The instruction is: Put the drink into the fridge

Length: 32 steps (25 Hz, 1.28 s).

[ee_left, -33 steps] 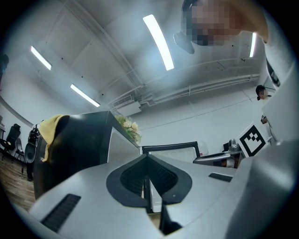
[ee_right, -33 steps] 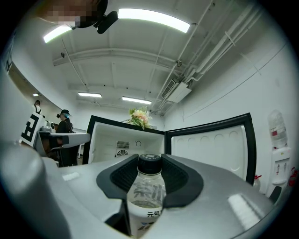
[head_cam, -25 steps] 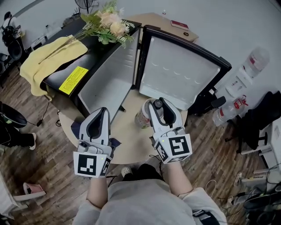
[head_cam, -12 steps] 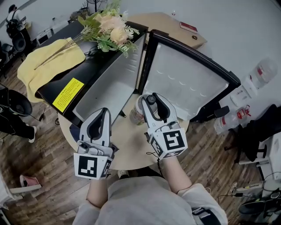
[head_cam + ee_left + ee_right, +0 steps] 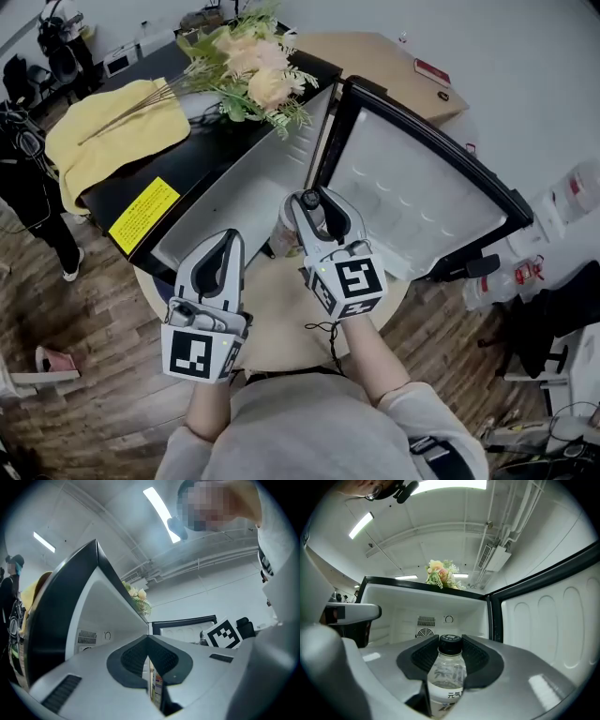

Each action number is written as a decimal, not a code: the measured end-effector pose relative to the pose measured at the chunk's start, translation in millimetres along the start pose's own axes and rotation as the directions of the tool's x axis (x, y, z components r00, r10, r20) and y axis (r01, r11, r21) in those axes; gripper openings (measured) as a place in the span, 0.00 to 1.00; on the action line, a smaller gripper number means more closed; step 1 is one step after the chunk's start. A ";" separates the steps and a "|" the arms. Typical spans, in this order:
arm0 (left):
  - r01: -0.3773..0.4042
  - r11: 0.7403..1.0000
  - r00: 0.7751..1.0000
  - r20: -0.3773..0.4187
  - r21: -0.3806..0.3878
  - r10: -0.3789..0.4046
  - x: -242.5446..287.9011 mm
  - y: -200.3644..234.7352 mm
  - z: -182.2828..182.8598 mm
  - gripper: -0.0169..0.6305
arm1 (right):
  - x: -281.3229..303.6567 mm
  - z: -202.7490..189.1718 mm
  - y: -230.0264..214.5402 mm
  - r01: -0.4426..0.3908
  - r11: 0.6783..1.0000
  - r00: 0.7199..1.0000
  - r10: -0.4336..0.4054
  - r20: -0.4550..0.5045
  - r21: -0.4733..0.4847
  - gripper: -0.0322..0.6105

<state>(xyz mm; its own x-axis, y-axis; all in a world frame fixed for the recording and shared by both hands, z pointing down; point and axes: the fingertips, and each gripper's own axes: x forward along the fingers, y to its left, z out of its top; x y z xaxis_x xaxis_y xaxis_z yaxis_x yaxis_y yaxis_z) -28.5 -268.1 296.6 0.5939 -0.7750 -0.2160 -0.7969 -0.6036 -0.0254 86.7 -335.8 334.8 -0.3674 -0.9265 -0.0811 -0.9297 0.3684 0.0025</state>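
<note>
One drink bottle, clamped just below its cap in my right gripper, right at the mouth of the one fridge, its door wide open on the right. My left gripper is closed on nothing, nearer me. One flower bunch and one yellow cloth on the fridge top. Round wooden table, plank floor.

The bottle looks clear plastic, the fridge glossy, the towel probably cloth.

Black-capped bottle upright; fridge open
</note>
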 end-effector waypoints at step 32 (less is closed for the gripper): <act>-0.257 0.966 0.962 -0.094 0.001 0.256 -10.7 24.1 -33.0 0.04 | 142.4 -76.1 4.3 -0.184 0.983 0.974 0.181 -0.138 -0.006 0.30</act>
<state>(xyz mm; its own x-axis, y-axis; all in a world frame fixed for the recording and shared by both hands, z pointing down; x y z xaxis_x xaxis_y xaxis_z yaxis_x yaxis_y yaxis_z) -50.4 -280.6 330.5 0.3779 -0.9177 -0.1224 -0.9229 -0.3840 0.0299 28.3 -471.9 399.2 -0.5301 -0.8458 0.0591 -0.8464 0.5321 0.0233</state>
